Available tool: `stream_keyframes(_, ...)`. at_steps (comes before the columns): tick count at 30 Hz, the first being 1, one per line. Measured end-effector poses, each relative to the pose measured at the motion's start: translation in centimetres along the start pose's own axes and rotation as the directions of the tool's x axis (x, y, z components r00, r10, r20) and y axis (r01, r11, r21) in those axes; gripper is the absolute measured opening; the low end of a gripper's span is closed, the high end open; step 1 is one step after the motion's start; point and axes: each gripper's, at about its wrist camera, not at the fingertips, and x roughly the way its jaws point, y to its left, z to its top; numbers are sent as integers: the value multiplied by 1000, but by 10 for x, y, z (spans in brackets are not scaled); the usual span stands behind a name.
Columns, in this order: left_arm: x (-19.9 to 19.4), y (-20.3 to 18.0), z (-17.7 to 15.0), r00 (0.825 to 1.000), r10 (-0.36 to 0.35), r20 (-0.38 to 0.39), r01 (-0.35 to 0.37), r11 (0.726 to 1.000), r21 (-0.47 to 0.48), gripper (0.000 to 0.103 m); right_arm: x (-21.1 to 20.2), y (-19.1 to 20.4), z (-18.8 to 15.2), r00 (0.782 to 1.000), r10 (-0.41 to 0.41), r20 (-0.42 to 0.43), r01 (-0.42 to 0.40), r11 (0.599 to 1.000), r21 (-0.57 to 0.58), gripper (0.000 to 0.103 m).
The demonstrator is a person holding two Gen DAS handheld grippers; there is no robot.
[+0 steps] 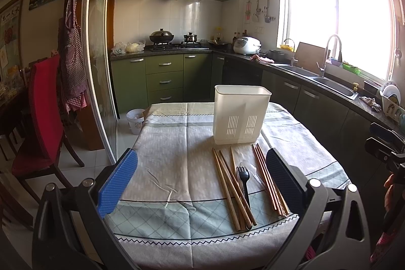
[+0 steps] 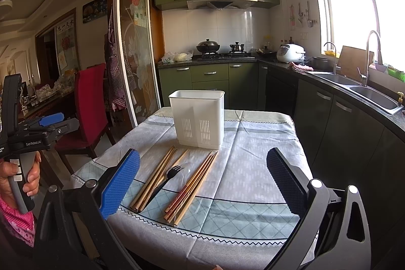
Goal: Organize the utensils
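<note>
A white plastic utensil holder stands upright on the clothed table. In front of it lie several wooden chopsticks in two bunches, the second bunch to the right. A black plastic fork lies between them, beside a clear plastic spoon. My left gripper is open and empty above the table's near edge. My right gripper is open and empty, also held back from the utensils.
A red-covered chair stands left of the table. Dark cabinets and a counter with a double sink run along the right. A white bin sits on the floor beyond the table. The other gripper shows at each view's edge.
</note>
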Motion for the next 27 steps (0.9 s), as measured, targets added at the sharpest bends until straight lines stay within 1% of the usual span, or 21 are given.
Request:
stream_keyframes(23, 1, 0, -1, 1000, 0, -4, 0, 1000, 0, 97, 0, 1, -4, 1000, 2, -4, -2, 1000, 3, 99)
stream_keyframes(27, 4, -1, -4, 1000, -5, -12, 5, 1000, 1, 97, 2, 1, -6, 1000, 6, -14, -6, 1000, 9, 99)
